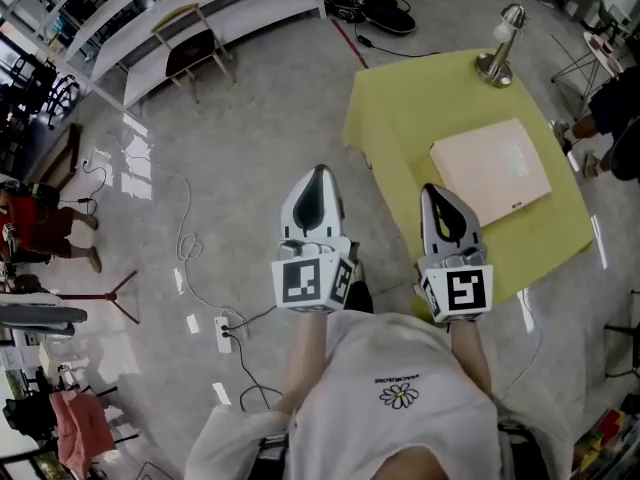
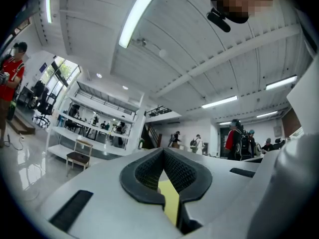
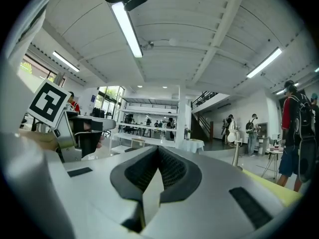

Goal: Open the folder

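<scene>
The folder [image 1: 491, 171] lies closed and flat on the yellow surface [image 1: 400, 118], towards its right side. A lamp [image 1: 500, 48] stands at the surface's far edge. The left claw [image 1: 318, 180] hangs over the floor [image 1: 240, 148] just off the surface's left edge, clenched on nothing. The right claw [image 1: 437, 194] is above the surface's near-left part, beside the folder's left edge, also clenched and empty.

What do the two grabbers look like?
The left gripper and right gripper are white, pointed like beaks, with dark ribbed pads inside. Each carries a cube with black-and-white square markers. The person wears a white shirt with a daisy print.
</scene>
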Demonstrator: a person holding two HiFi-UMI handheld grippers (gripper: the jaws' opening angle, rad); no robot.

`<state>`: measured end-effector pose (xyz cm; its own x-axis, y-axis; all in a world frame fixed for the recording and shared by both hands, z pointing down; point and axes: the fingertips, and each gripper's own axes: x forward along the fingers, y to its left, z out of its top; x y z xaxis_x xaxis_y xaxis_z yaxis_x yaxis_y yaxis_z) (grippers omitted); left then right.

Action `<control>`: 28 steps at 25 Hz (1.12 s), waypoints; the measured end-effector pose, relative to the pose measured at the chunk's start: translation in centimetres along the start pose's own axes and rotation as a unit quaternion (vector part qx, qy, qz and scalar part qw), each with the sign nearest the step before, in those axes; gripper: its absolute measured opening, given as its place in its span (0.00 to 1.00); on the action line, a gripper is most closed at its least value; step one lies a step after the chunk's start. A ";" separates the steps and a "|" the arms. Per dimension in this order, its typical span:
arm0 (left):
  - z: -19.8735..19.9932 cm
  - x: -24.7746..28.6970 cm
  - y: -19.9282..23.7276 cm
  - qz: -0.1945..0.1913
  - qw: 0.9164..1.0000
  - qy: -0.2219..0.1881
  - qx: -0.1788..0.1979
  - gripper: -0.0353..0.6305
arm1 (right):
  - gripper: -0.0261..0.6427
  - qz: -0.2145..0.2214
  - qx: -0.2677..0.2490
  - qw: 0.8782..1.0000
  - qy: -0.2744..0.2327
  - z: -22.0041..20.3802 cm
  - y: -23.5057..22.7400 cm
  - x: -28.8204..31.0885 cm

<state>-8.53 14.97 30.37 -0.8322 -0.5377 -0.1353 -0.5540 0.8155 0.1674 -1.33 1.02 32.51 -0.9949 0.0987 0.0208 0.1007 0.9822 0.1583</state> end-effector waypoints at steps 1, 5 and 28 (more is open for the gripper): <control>0.0 1.6 0.6 -0.012 1.000 0.002 0.001 0.08 | 0.06 -0.006 0.003 1.000 0.002 0.0 -0.3 1.7; -0.6 7.3 2.4 -0.070 0.997 0.016 0.016 0.08 | 0.06 -0.033 0.023 0.999 0.012 -0.5 -1.4 7.4; -4.7 18.6 -2.4 -0.157 0.986 0.051 -0.036 0.08 | 0.06 -0.150 0.057 0.987 0.018 -2.8 -10.9 8.8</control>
<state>-22.79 2.03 32.07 -0.6153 -0.7827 -0.0938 -0.7816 0.5902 0.2019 -11.19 -9.23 33.78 -0.9789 -0.2027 0.0245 -0.2013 0.9782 0.0514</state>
